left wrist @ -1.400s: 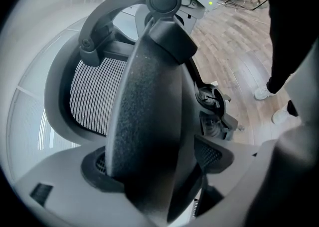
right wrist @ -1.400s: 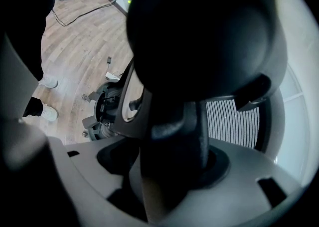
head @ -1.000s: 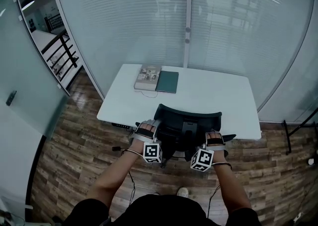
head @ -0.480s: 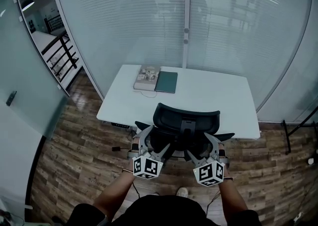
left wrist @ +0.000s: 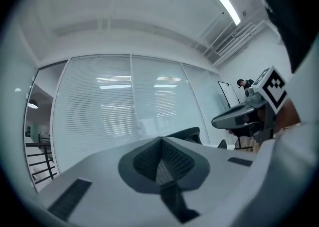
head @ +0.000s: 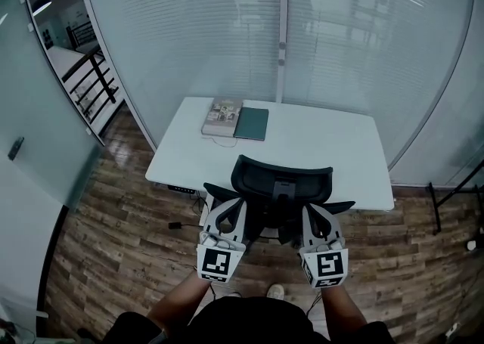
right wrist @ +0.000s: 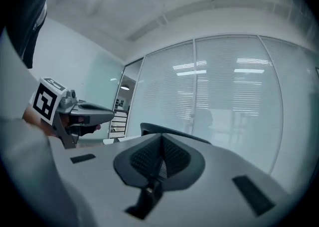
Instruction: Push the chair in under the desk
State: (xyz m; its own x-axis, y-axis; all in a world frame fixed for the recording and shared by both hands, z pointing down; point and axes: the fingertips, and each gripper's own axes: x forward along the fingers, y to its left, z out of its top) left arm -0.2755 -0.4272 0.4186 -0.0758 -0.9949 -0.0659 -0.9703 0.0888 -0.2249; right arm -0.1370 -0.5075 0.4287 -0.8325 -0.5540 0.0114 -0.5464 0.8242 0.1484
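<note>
A black office chair (head: pixel 281 178) stands at the near edge of the white desk (head: pixel 333 146), its backrest towards me. My left gripper (head: pixel 234 203) is behind the chair's left side, shut with nothing in it. My right gripper (head: pixel 312 209) is behind the right side, also shut and empty. In the left gripper view the closed jaw tips (left wrist: pixel 162 142) point upward, and the chair's top (left wrist: pixel 185 133) shows just beyond them. In the right gripper view the shut tips (right wrist: pixel 160 140) sit in front of the backrest's edge (right wrist: pixel 174 132). Whether either gripper touches the chair cannot be told.
A book (head: pixel 223 116) and a green notebook (head: pixel 252 123) lie at the desk's far left. A frosted glass wall (head: pixel 227 32) stands behind the desk. The floor is dark wood planks (head: pixel 113 237), with a cable (head: pixel 175 225) left of the chair. A shoe (head: pixel 277 290) shows below.
Both grippers drew back from the chair's backrest towards me. Their jaws spread wide half a second ago and are now closed. The chair sits slightly further in.
</note>
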